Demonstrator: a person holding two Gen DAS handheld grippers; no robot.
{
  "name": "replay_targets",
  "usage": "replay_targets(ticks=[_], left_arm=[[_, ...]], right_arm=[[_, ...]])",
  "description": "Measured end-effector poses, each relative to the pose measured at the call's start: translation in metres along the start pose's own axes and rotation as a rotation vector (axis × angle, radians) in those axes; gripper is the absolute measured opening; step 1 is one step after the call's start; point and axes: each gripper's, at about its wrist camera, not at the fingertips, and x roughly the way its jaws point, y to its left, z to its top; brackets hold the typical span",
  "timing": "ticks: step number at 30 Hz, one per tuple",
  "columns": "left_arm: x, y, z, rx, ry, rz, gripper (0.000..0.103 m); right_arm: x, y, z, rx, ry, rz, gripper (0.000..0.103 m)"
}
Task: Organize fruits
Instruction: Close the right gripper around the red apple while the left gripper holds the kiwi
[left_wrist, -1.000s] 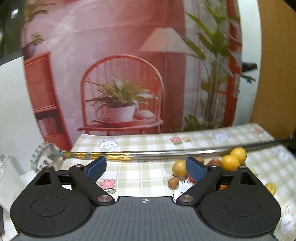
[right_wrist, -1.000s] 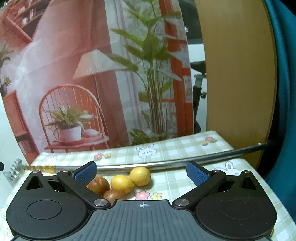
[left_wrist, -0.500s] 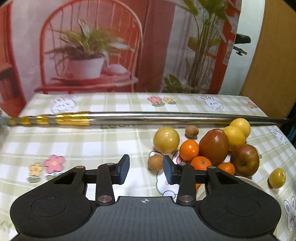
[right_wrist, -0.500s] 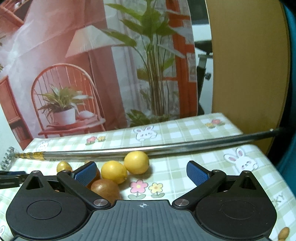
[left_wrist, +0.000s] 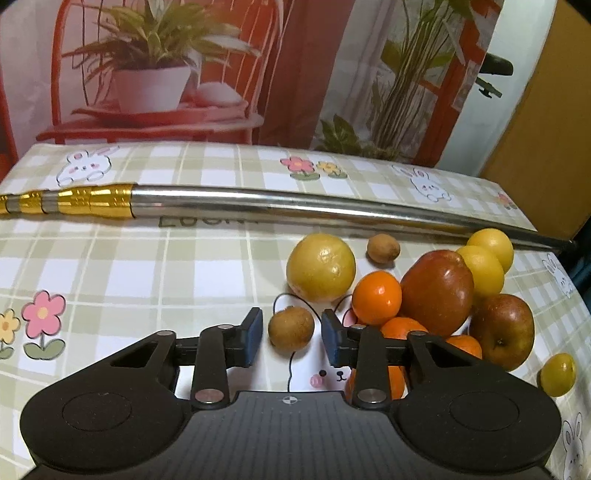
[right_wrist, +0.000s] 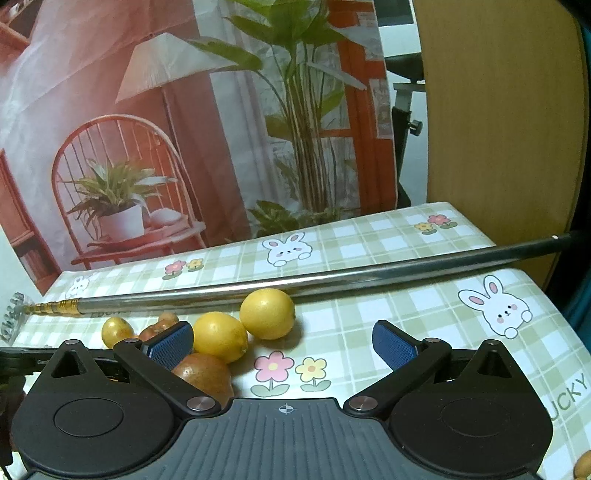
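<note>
Between the left tongs (left_wrist: 291, 336), jaws just narrowed but not touching: brown fruit (left_wrist: 291, 328), small, light, firm; grip mid-girth. Right tongs (right_wrist: 283, 339) wide, empty.

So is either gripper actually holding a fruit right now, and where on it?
Nothing is held. The left gripper brackets the small brown fruit, jaws just closing, with gaps showing on both sides. The right gripper is open and empty.
</note>
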Motion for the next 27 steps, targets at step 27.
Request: replay_targets(ticks=[27], left_arm=[[-0.097,-0.026,-0.039,0.063,-0.159,-0.049,0.029]], right_arm=[[0.061,0.030,-0.012,-0.009,0.165,0.149,0.093]])
